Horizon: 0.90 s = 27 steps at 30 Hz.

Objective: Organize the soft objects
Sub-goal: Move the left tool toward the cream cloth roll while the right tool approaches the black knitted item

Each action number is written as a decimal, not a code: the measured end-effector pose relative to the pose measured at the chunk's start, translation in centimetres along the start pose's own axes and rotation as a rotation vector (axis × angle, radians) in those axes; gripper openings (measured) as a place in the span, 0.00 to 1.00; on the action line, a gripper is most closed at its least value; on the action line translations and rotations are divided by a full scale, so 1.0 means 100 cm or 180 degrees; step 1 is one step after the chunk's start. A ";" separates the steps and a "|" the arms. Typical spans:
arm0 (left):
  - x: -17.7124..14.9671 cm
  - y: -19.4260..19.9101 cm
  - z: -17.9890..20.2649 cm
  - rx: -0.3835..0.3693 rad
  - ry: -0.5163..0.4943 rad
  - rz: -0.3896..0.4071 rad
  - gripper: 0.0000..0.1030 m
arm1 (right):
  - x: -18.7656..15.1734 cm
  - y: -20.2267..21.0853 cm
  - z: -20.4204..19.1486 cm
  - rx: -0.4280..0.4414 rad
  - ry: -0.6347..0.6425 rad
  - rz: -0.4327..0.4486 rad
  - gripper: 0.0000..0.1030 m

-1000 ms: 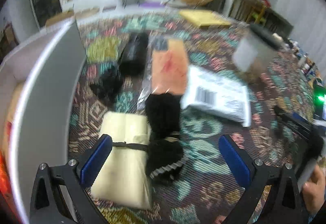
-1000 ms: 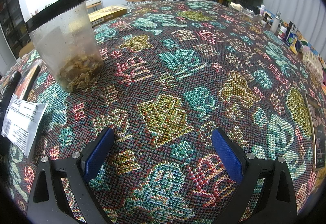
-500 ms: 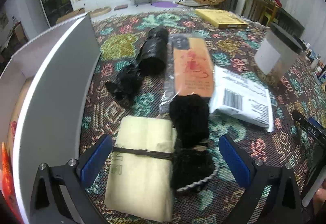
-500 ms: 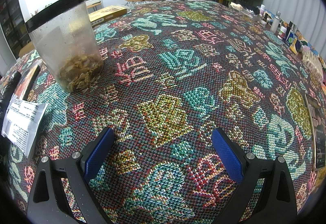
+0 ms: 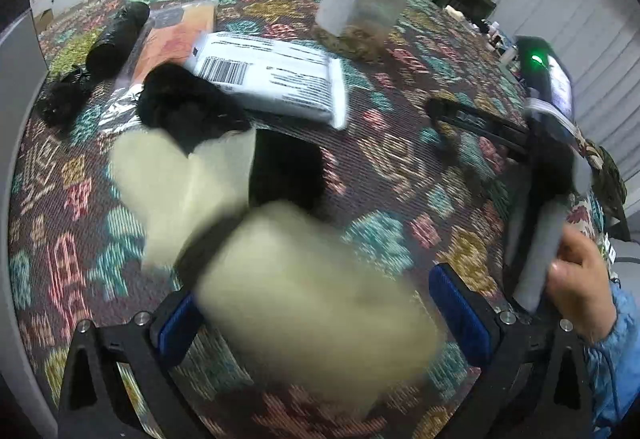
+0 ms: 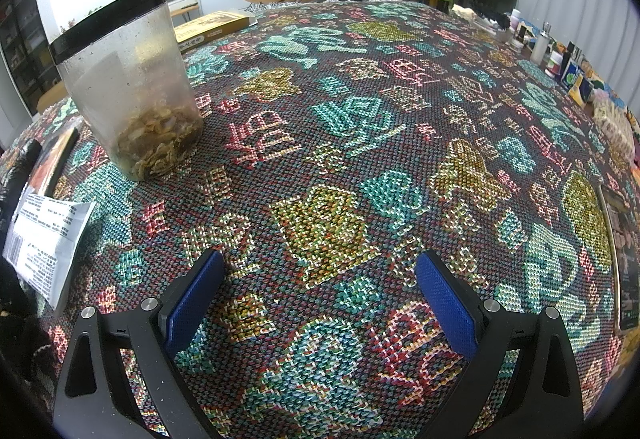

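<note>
Much bare tablecloth (image 6: pixel 360 159) before the spread right gripper (image 6: pixel 320 295).

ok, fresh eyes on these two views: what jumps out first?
In the left wrist view, the blurred pale yellow bundle fills the foreground between the open left gripper fingers, with a black soft item behind it. The loud patterned tablecloth dominates the right wrist view, where the open right gripper hovers over bare cloth and a clear black-rimmed container stands at the left.
</note>
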State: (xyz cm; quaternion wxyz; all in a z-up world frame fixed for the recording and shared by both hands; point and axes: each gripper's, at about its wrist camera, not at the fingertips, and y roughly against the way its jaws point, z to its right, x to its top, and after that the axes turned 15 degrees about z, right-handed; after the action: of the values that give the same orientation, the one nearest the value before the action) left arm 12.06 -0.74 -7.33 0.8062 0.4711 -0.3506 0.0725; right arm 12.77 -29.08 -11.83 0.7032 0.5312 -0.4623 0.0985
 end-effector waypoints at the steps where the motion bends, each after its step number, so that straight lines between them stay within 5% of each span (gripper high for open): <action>1: -0.002 0.009 -0.004 -0.0011 0.0124 0.0066 1.00 | 0.000 0.000 0.000 0.0000 0.0000 0.0000 0.95; 7: -0.001 0.060 -0.039 0.0231 0.0531 0.0426 1.00 | 0.000 0.000 0.000 0.0000 0.0000 0.0000 0.95; 12: 0.005 0.056 -0.030 0.0113 0.0686 0.0401 1.00 | 0.000 0.000 0.000 0.0000 0.0001 0.0001 0.95; 18: 0.007 0.018 -0.039 0.0789 0.1027 0.0425 1.00 | 0.000 0.000 0.000 0.0000 0.0001 0.0000 0.95; 21: -0.011 0.039 -0.056 0.0863 0.1114 0.0405 1.00 | 0.000 0.000 0.000 -0.0001 0.0001 0.0001 0.95; 25: -0.030 0.085 -0.063 0.1347 0.0822 0.0349 0.99 | 0.000 0.000 0.000 0.0000 0.0001 0.0001 0.95; 27: -0.035 0.099 -0.061 0.1318 0.0718 0.0359 0.97 | 0.000 0.000 0.000 0.0000 0.0001 0.0001 0.95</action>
State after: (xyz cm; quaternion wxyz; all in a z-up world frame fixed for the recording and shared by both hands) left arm 8.06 10.34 -4.41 0.7210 0.5950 -0.2618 0.2400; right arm 12.77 -29.09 -11.83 0.7033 0.5311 -0.4622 0.0986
